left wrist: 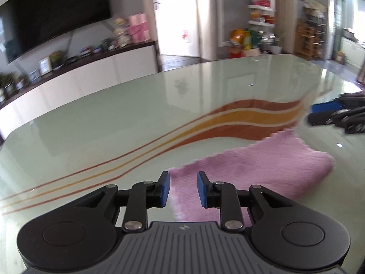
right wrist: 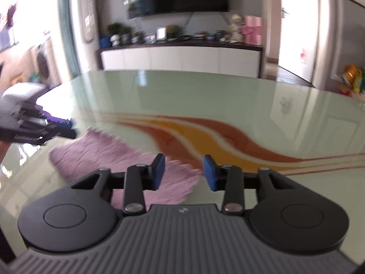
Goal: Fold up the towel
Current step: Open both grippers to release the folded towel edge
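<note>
A lilac towel (left wrist: 262, 166) lies folded in a long band on the glass table (left wrist: 136, 118). My left gripper (left wrist: 183, 188) is open just over the towel's near left end; the cloth shows in the gap, and the blue pads (left wrist: 166, 189) do not press on it. In the right wrist view the same towel (right wrist: 102, 157) runs off to the left. My right gripper (right wrist: 184, 171) hangs open over its frayed right end, holding nothing. Each gripper also shows blurred in the other's view: the right gripper (left wrist: 313, 114) at the far right, the left gripper (right wrist: 66, 130) at the far left.
The table (right wrist: 205, 91) is pale green glass with red and orange wavy stripes (left wrist: 239, 116) running under the towel's far side. Beyond its far edge stand a white sideboard (right wrist: 180, 59) with small ornaments and a dark wall screen (left wrist: 54, 11).
</note>
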A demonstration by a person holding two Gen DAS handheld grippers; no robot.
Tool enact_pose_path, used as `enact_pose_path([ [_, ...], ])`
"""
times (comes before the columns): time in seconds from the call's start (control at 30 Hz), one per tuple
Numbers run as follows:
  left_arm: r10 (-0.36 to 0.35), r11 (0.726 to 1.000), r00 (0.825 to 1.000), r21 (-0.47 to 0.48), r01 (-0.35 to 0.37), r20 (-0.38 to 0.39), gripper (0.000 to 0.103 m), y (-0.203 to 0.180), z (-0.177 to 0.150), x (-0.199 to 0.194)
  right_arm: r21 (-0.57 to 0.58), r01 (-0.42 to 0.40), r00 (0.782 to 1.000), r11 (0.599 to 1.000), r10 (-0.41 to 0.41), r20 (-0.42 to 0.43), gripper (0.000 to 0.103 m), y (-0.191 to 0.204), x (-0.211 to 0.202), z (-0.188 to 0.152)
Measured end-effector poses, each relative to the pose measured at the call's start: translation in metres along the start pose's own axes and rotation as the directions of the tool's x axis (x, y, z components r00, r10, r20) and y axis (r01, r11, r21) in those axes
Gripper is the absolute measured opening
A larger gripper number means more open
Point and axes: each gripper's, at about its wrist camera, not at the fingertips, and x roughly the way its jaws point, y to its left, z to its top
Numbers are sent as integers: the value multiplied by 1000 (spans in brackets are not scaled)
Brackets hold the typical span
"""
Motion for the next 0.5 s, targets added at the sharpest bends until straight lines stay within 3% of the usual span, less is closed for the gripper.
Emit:
enact_pose_path([
  [0.07, -11, 1000, 1000, 9, 11, -12, 31, -7, -2, 4, -16, -47, 999, 999, 47, -20, 35, 20, 2, -5],
  [0.23, -18, 999, 997, 26, 20, -69, 35, -21, -26, 8, -82, -37, 993, 996, 27, -118, 36, 31, 7, -29],
  [0.43, -7, 1000, 999, -15, 6, -46, 38, -18, -45, -11, -96, 8, 996, 995, -16, -89, 36, 25, -14, -33],
  [0.5, -6, 1000, 1000, -10, 6, -18, 38, -26, -43, -19, -82, -1, 999, 997, -3, -44, 43, 31, -24, -28],
])
